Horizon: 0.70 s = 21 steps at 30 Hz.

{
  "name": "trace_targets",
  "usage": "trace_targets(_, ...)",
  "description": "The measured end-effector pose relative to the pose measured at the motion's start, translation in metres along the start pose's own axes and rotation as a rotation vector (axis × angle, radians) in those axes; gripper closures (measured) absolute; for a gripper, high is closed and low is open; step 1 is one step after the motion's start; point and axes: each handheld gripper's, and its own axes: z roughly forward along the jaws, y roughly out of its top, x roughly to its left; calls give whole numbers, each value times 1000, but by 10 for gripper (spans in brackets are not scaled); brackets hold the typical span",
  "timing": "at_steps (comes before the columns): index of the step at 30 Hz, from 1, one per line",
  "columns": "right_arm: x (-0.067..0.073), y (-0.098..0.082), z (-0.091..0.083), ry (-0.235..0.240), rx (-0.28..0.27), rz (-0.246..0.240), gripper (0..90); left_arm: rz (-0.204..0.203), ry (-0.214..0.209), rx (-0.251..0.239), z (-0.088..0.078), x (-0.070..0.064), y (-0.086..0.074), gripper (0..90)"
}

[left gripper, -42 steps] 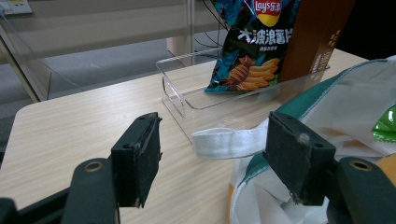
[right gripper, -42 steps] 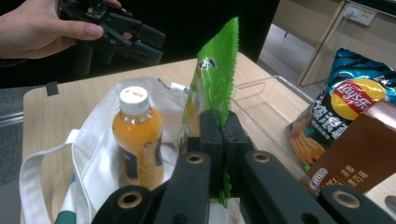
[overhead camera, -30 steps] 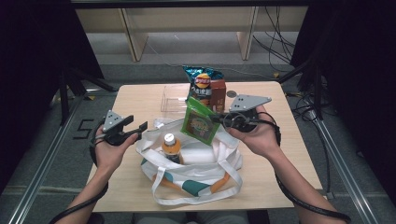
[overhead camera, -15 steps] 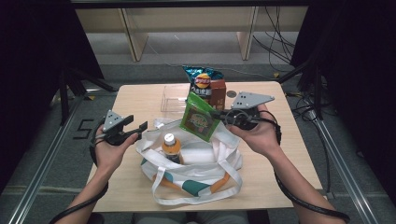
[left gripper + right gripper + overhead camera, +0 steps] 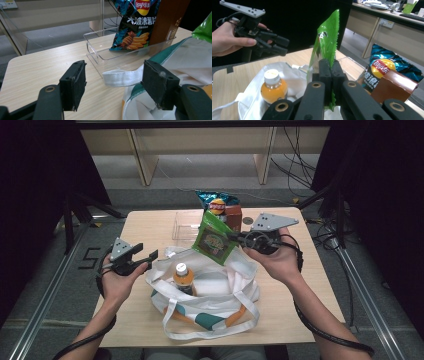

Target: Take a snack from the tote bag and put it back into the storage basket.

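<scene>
My right gripper is shut on the edge of a green snack packet, which it holds in the air over the far rim of a white tote bag. In the right gripper view the packet stands upright out of the closed jaws of that gripper. An orange juice bottle stands inside the bag. My left gripper is open just left of the bag. Its jaws stand wide on either side of a white bag strap without touching it.
A clear plastic tray at the table's far edge holds a blue chips bag and a brown box. Bare tabletop lies to the left of the tray. Cables run over the floor to the right of the table.
My right gripper has raised the green packet slightly over the bag. The left gripper has stayed where it was.
</scene>
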Motion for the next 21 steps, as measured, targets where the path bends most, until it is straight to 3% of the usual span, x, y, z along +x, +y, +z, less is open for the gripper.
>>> trace_targets(2, -1, 1, 0, 14, 7, 15, 900, 1, 0, -1, 0, 0, 0, 348)
trace_targets(4, -3, 2, 0, 0, -6, 1, 900, 0, 0, -1, 0, 0, 0, 348)
trace_targets(6, -2, 3, 0, 4, -1, 27, 900, -1, 0, -1, 0, 0, 0, 348)
trace_targets(7, -4, 4, 1, -1, -11, 9, 900, -1, 0, -2, 0, 0, 0, 348)
trace_targets(10, -4, 5, 2, 1, 0, 28, 900, 0, 1, -3, 0, 0, 0, 349)
trace_targets(13, -6, 6, 3, -16, -21, 6, 900, -1, 0, -2, 0, 0, 0, 349)
trace_targets(16, -6, 8, 3, -11, -18, 25, 900, -3, -4, -7, 1, 0, 0, 348)
trace_targets(21, -10, 11, 4, -28, -30, 15, 900, -2, 0, -4, 0, 0, 0, 348)
